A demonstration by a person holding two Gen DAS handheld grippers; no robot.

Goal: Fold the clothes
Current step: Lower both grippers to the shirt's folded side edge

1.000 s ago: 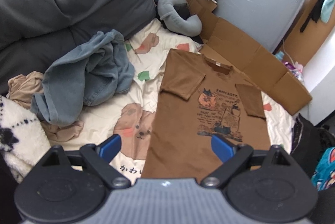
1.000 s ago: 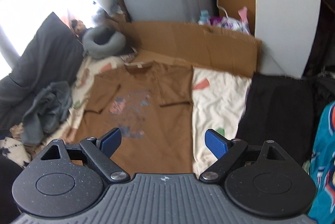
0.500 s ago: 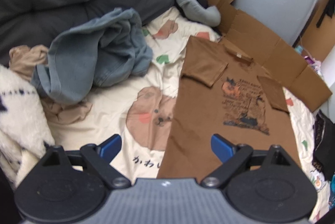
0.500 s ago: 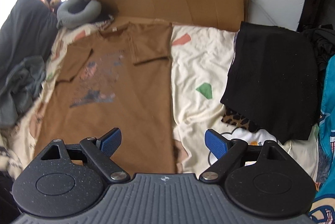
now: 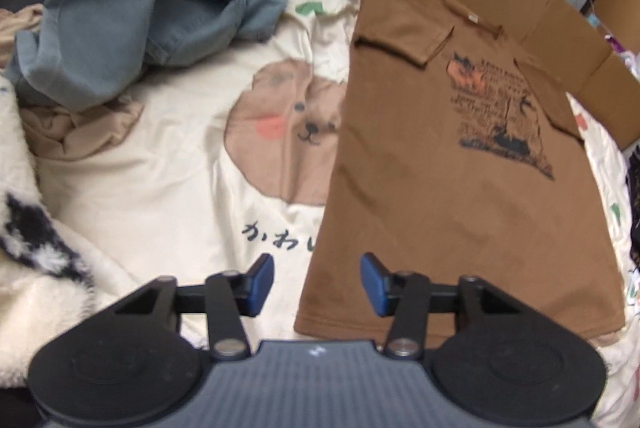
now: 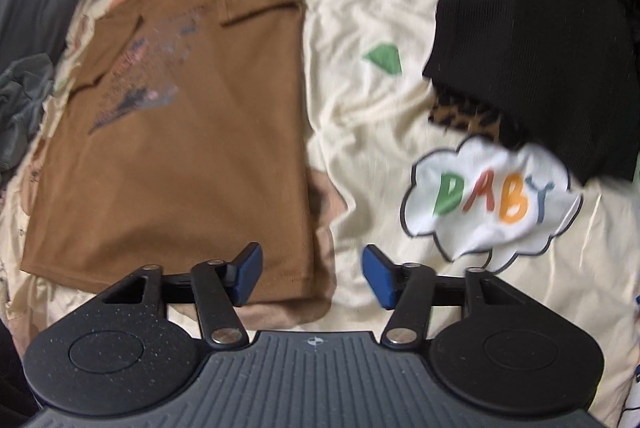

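On the cream printed bedsheet (image 5: 160, 188) the brown printed cotton T-shirt (image 5: 440, 188) lies flat, both sleeves already folded in; body fold still left, we reckon. Our left gripper (image 5: 317, 282) and right gripper (image 6: 311, 274) sit over the near hem corners, fingers just closed to about half-open, cloth between them, nothing pinched yet. Grey-blue crumpled garment (image 5: 140, 8) far left looks unfolded.

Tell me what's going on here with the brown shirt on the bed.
A person is folding clothes with two handheld claws. The brown T-shirt lies flat on the bedsheet, sleeves already folded in. The left claw and right claw have come down over its two hem corners, and their jaws have just been closing. The pads haven't pinched the fabric yet.
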